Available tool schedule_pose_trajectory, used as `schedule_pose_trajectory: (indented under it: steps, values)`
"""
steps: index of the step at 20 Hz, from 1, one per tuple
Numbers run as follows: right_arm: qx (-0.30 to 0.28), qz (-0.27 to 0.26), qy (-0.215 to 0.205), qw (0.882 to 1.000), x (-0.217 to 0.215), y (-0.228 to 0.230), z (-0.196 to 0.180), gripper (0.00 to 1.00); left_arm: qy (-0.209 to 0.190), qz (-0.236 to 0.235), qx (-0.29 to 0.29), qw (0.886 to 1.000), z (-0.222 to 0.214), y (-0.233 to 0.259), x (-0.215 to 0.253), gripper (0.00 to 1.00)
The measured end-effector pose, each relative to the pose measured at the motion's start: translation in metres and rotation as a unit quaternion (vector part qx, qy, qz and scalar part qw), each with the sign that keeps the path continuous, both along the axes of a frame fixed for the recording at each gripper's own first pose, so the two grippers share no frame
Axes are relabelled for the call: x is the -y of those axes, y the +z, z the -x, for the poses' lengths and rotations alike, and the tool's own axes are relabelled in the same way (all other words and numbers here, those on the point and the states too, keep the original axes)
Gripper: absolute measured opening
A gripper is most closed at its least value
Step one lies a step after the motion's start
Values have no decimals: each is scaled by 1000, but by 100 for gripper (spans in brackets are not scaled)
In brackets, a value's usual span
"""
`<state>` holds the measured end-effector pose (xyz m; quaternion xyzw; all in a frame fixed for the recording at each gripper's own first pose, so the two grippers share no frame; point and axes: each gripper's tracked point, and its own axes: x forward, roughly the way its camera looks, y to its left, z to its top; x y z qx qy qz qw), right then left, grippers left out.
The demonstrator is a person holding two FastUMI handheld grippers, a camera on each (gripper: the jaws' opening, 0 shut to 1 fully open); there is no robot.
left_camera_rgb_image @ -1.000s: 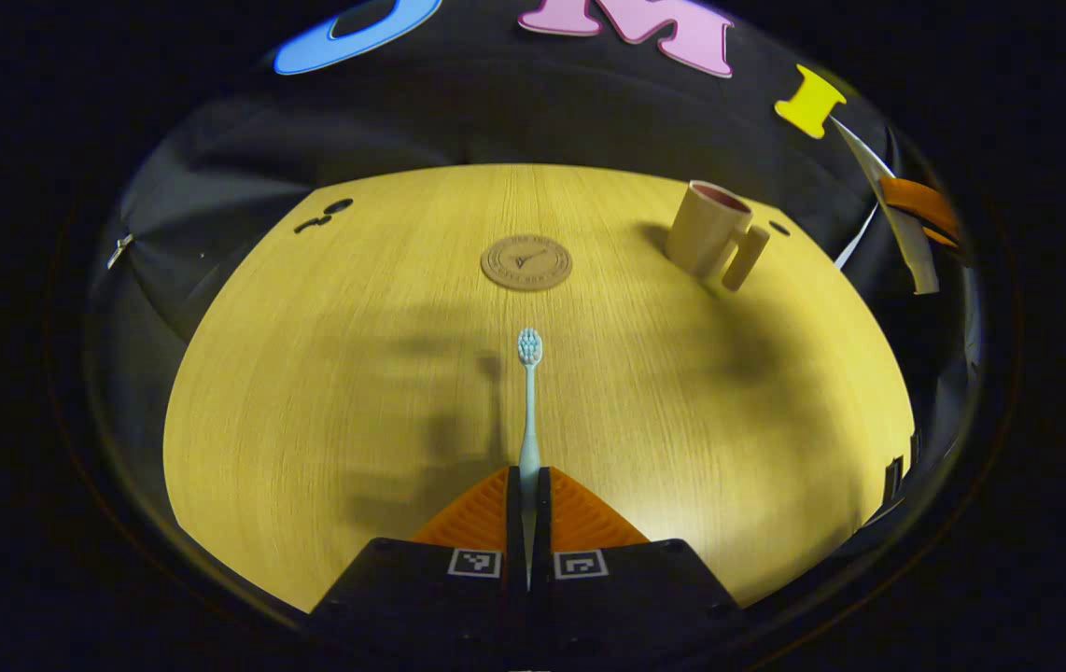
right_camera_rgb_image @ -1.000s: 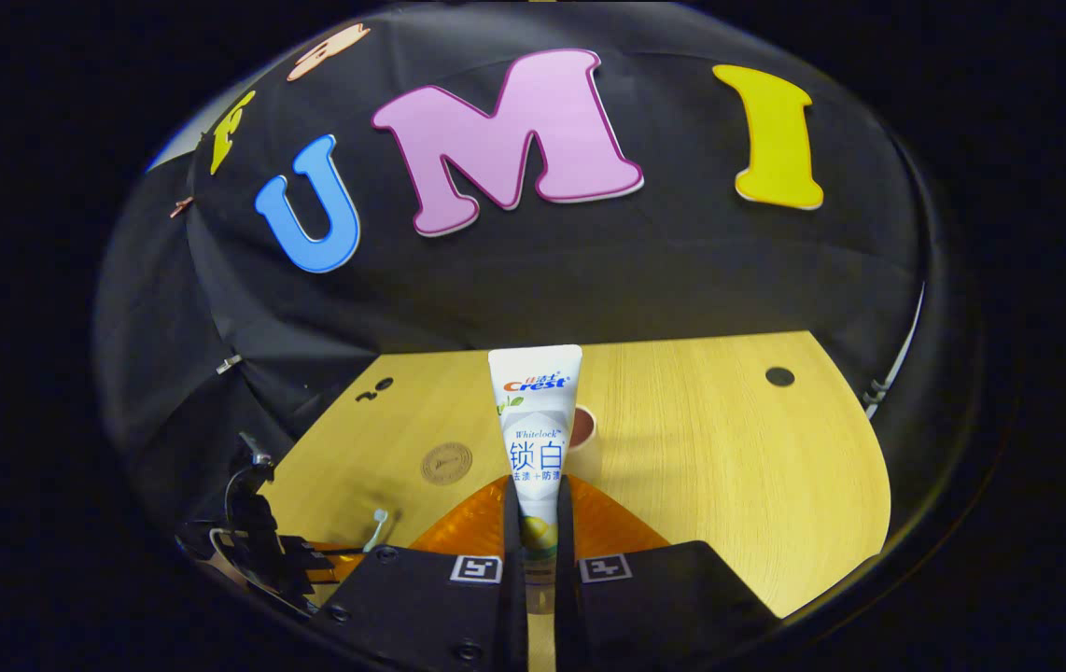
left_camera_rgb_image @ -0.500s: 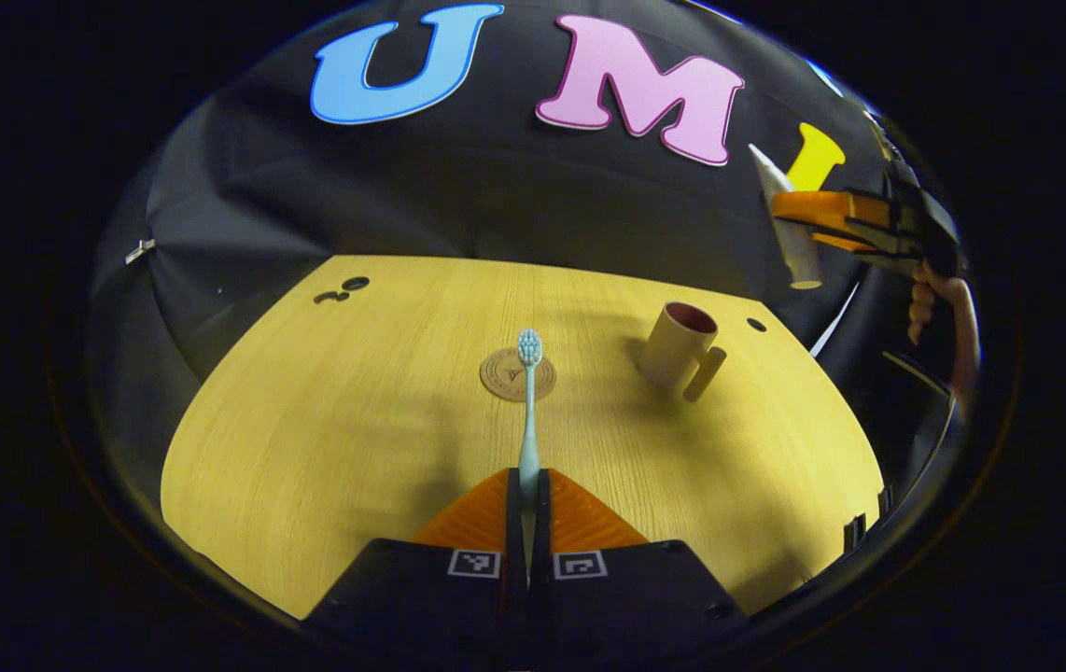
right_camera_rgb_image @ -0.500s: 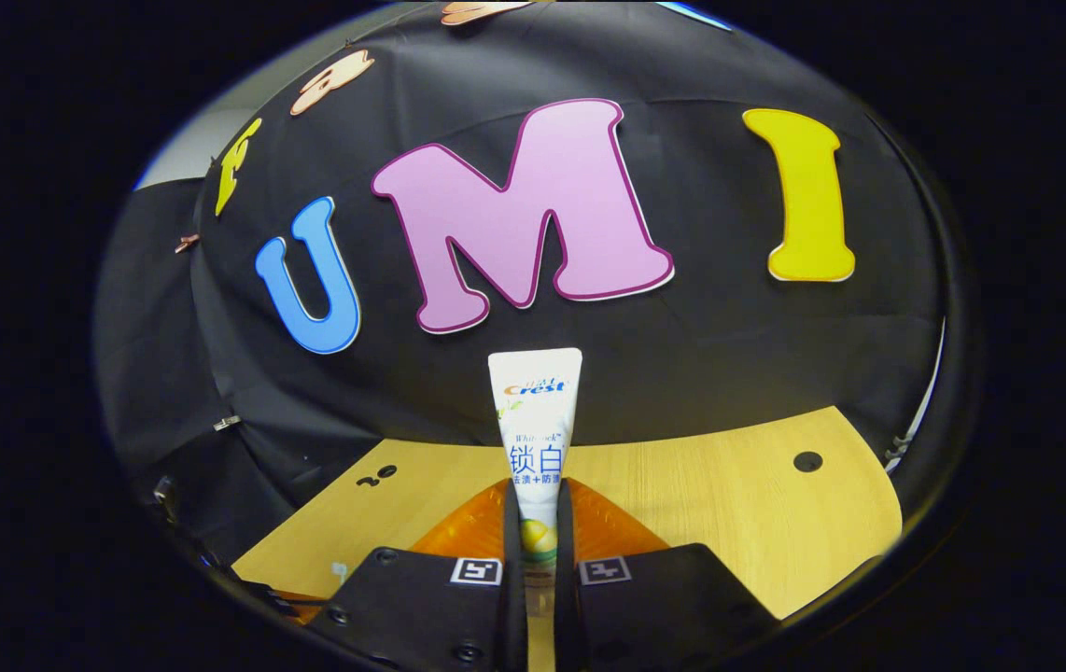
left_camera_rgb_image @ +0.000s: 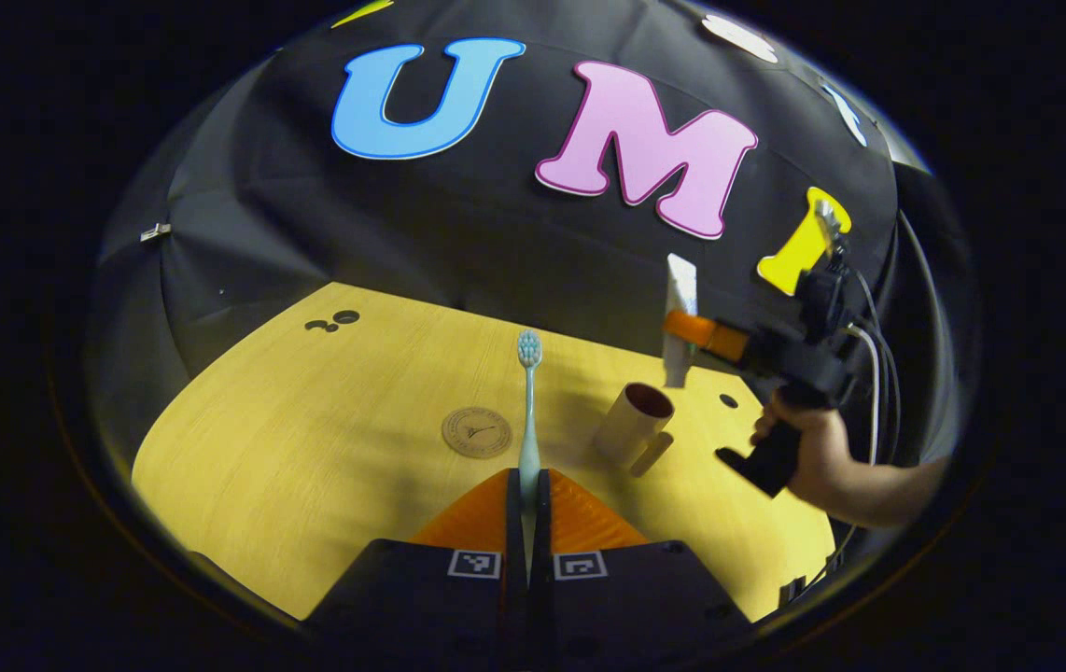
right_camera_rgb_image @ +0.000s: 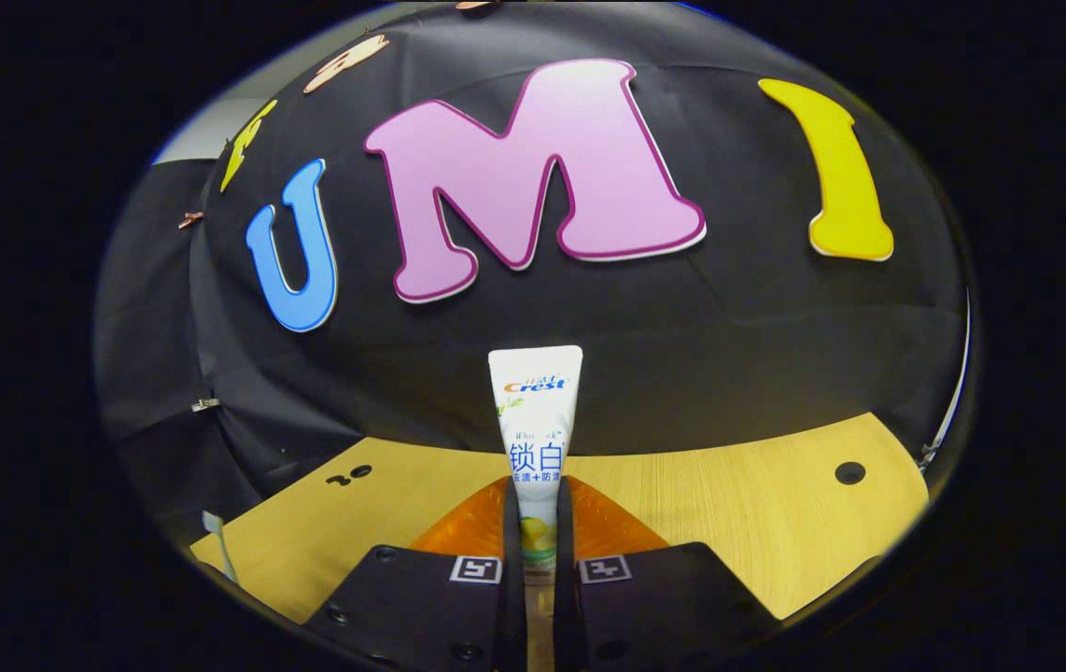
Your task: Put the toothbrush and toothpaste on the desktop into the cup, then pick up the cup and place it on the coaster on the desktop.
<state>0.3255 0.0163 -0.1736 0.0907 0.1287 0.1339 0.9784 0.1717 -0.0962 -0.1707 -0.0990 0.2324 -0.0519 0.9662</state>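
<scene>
Toothpaste (left_camera_rgb_image: 680, 322) clamped upright in right tool (left_camera_rgb_image: 682, 329), directly above cup (left_camera_rgb_image: 634, 425), 3 o'clock of coaster (left_camera_rgb_image: 477, 432) | toothbrush (left_camera_rgb_image: 527, 401) pinched in left tool (left_camera_rgb_image: 527, 485) | risk: off-centre drop clips rim, tips cup on table (left_camera_rgb_image: 309, 439).

Black hand-held gripper (left_camera_rgb_image: 527, 485) housing — square coded markers, round screws

In the left gripper view, the round cork coaster (left_camera_rgb_image: 477, 432) lies on the wooden desktop (left_camera_rgb_image: 309, 439), left of the cylindrical handled cup (left_camera_rgb_image: 633, 429). The upright toothpaste tube (left_camera_rgb_image: 680, 322) hangs above and just behind the cup, clear of it.
</scene>
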Motion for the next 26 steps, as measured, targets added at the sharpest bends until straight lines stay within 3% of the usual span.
schedule_pose_trajectory:
  steps: [8,13,14,15,19,20,21,24,26]
  values:
    - [-23,11,3,1000,9,-55,-22,15,-19,10,20,1000,-21,23,34,6]
    - [-15,19,8,1000,7,-63,-26,15,-18,3,14,1000,-19,20,34,6]
    - [-14,20,8,1000,6,-63,-27,11,-16,2,13,1000,-17,20,32,6]
    - [-15,20,9,1000,6,-65,-27,17,-15,0,12,1000,-17,19,32,6]
    - [-29,22,15,999,3,-77,-21,23,-11,-6,13,1000,-19,21,30,6]
    - [-27,23,15,999,4,-76,-20,31,-12,-7,13,1000,-18,20,31,6]
    - [-28,23,16,999,3,-76,-19,28,-13,-8,14,1000,-18,20,32,6]
    - [-32,18,14,999,10,-74,-12,77,-16,-6,19,1000,-23,19,36,6]
    - [-35,22,2,999,23,-72,-7,87,-22,-5,30,999,-28,23,41,6]
